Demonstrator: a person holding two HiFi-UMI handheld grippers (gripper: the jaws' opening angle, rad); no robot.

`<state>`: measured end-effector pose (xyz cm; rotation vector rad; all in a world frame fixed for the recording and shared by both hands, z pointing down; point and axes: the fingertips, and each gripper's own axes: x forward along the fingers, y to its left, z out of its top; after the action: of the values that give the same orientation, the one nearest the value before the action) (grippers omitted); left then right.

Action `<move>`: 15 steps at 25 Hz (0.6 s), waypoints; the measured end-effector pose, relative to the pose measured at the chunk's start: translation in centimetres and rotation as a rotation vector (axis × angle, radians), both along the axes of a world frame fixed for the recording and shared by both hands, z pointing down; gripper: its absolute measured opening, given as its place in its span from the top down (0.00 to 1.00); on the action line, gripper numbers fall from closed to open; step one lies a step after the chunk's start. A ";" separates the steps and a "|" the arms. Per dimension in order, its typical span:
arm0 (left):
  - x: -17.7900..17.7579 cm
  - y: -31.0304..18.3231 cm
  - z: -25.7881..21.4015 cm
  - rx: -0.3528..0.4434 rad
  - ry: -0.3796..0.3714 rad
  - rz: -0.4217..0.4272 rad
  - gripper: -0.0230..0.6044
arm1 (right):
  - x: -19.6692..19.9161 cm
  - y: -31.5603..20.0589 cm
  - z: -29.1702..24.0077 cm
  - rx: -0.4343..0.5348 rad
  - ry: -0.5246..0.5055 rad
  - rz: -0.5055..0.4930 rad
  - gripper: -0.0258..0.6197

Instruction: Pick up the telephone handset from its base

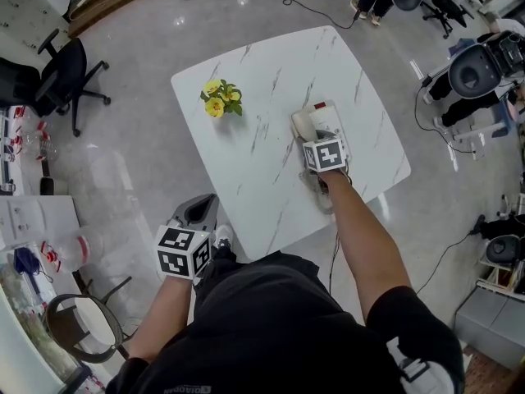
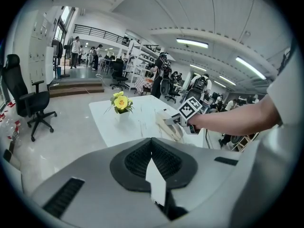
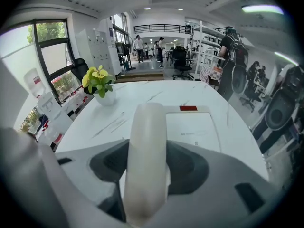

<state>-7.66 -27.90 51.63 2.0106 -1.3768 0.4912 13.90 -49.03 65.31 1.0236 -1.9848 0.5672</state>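
Right hand-held gripper is pinched on the handset, its grey jaws bearing on both flanks; the dark ribbed pads sit either side of it. The handset is a smooth, cream plastic bar with rounded ends and a matt finish. Its long axis runs straight out along my jaws, with the far end pointing toward the flowers' side of the table and the near end buried between the jaws. In the head view the handset lies along the left edge of the base, on the right half of the table. I cannot tell whether it is seated on the base or clear of it.

The base is a flat, pale rectangular slab with rounded corners and a small red patch at its far edge. The table is white with grey marble veining, glossy, with rounded corners. Yellow flowers in a small white pot stand well apart from the phone, to its left.

Left hand-held gripper hangs off the near table edge over the floor; in its own view the black ribbed pads are pressed together, gripping no object.
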 end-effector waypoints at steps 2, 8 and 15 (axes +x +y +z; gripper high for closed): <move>-0.1 0.0 -0.1 0.001 -0.002 -0.001 0.96 | -0.2 -0.1 0.2 0.005 0.005 -0.014 0.63; -0.4 0.2 -0.2 0.002 -0.005 0.002 0.96 | -0.1 -0.2 0.2 0.009 0.043 -0.016 0.63; -1.4 0.6 -1.0 0.026 -0.015 0.001 0.96 | 0.1 -0.2 0.3 -0.018 0.057 0.013 0.63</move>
<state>-9.11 -27.28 50.59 2.0323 -1.3976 0.4918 13.98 -49.24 65.64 1.0307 -1.9214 0.5561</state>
